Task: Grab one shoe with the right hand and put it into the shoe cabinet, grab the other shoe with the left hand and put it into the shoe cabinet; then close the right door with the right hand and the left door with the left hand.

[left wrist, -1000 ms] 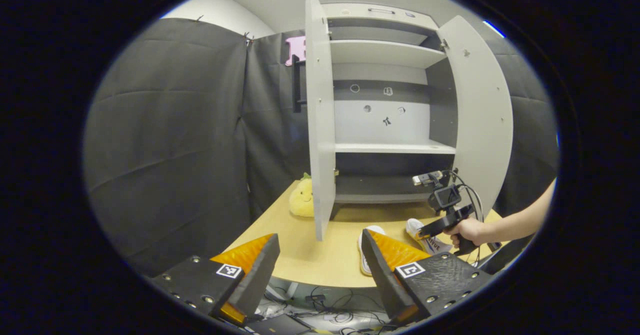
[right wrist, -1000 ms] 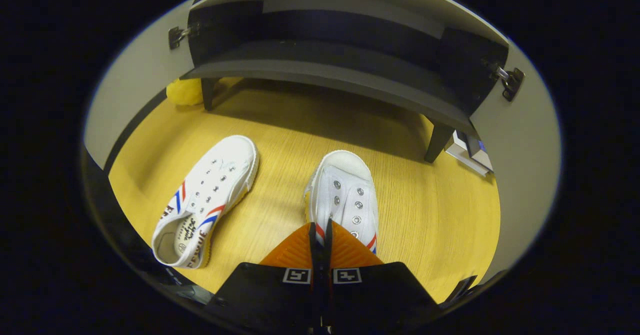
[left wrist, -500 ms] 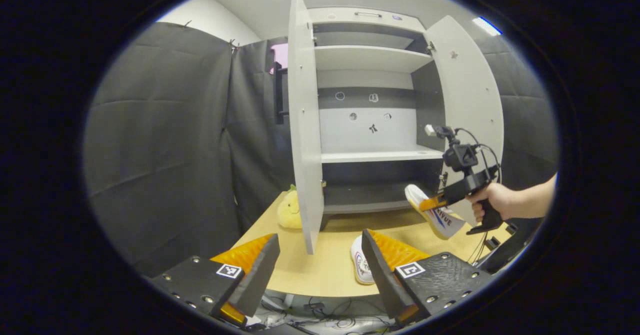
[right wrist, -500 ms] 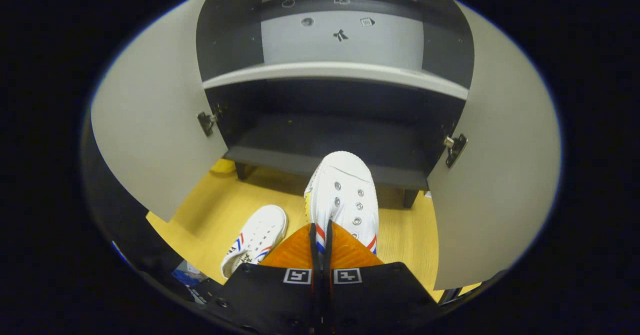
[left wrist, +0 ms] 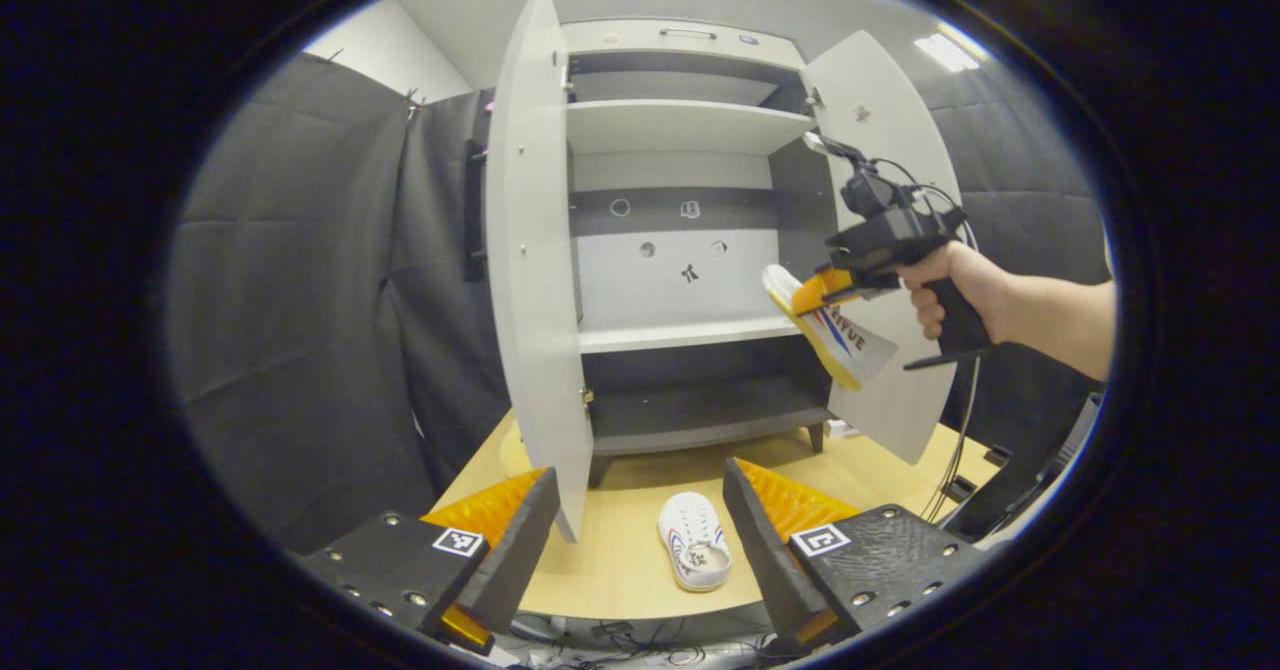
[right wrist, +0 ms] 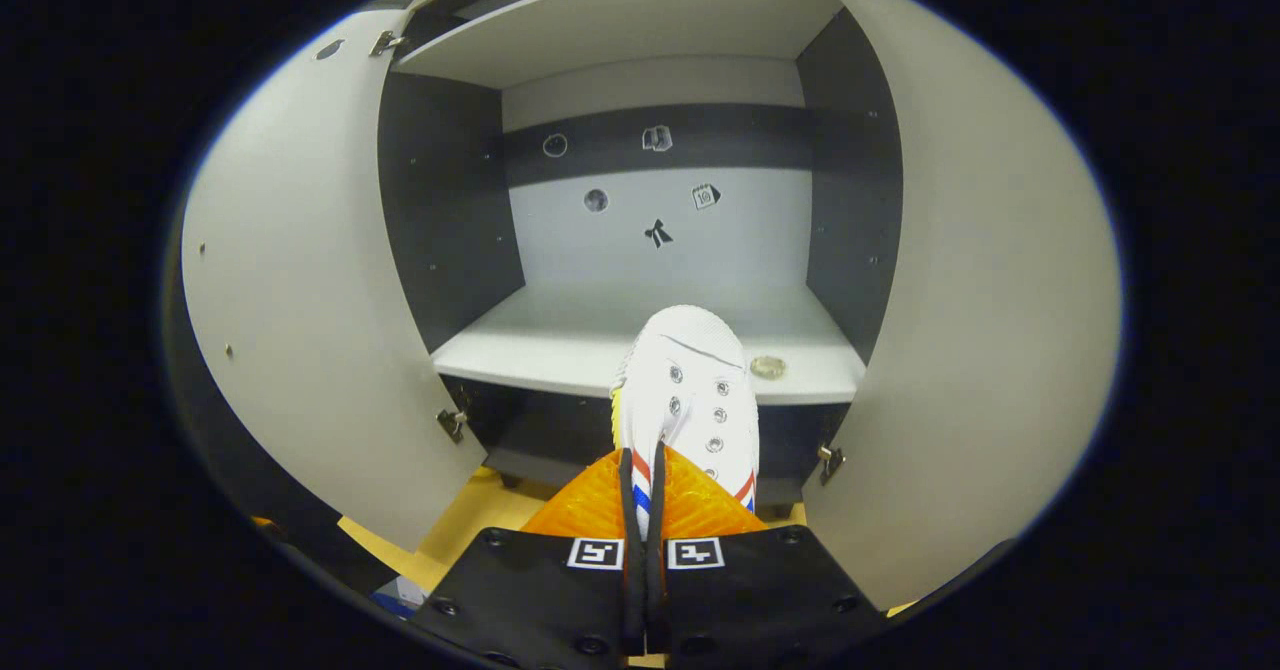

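While both doors hang wide open, the shoe cabinet (right wrist: 640, 340) has just a small round thing (right wrist: 767, 366) on its pale middle shelf, nothing else I can make out. My right tool (right wrist: 640, 495) is clamped on one white shoe (right wrist: 690, 395), toe aimed at that shelf, up off the counter (left wrist: 620, 560). My left tool (left wrist: 640, 540) is spread wide, gripping nothing, with the other shoe (left wrist: 694, 554) lying on the counter between its fingers.

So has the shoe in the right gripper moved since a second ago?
Yes. The held shoe has gone up: in the left gripper view it was on the table, and it now hangs level with the cabinet's middle shelf.
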`<state>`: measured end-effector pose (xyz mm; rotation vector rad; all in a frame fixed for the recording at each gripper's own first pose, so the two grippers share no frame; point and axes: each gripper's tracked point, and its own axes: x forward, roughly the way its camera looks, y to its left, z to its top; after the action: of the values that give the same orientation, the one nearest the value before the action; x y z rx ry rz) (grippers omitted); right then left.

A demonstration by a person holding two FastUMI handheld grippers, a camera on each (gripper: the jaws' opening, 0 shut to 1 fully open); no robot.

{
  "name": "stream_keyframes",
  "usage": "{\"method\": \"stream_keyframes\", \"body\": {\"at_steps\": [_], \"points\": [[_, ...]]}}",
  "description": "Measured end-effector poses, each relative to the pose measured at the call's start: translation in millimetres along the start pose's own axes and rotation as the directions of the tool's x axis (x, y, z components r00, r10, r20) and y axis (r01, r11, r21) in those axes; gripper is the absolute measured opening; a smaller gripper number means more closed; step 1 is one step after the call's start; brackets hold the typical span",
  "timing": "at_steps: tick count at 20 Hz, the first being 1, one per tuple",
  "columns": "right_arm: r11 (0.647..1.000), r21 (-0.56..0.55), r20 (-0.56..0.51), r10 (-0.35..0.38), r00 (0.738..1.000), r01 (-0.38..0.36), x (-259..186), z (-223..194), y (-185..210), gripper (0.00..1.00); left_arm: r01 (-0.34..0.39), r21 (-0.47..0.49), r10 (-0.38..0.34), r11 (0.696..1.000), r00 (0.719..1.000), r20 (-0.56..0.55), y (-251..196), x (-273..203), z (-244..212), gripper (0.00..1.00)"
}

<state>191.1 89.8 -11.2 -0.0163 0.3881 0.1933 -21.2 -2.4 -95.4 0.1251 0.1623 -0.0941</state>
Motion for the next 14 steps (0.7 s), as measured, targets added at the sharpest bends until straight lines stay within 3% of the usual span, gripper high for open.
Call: {"method": "stream_keyframes", "body": {"at_steps": [6, 12, 14], "points": [[0.999, 0.042, 0.102, -0.008, 0.995, 0.004, 40.8, 77.4, -11.6, 0.02, 0.038, -0.032, -0.038, 0.999, 0.999, -0.01, -22.0, 22.5, 10.6, 0.94], [0.998, 0.054, 0.133, -0.025, 0.991, 0.018, 91.8, 122.6, -19.8, 0.02, -0.014, 0.046, 0.013, 0.999, 1.0, 0.012, -15.1, 31.1, 32.4, 0.94], [0.998, 0.064, 0.122, -0.026, 0.992, 0.018, 111.5, 125.3, -23.0, 0.02, -0.037, 0.023, 0.037, 0.999, 0.999, -0.013, -15.4, 36.5, 28.8, 0.94]]}}
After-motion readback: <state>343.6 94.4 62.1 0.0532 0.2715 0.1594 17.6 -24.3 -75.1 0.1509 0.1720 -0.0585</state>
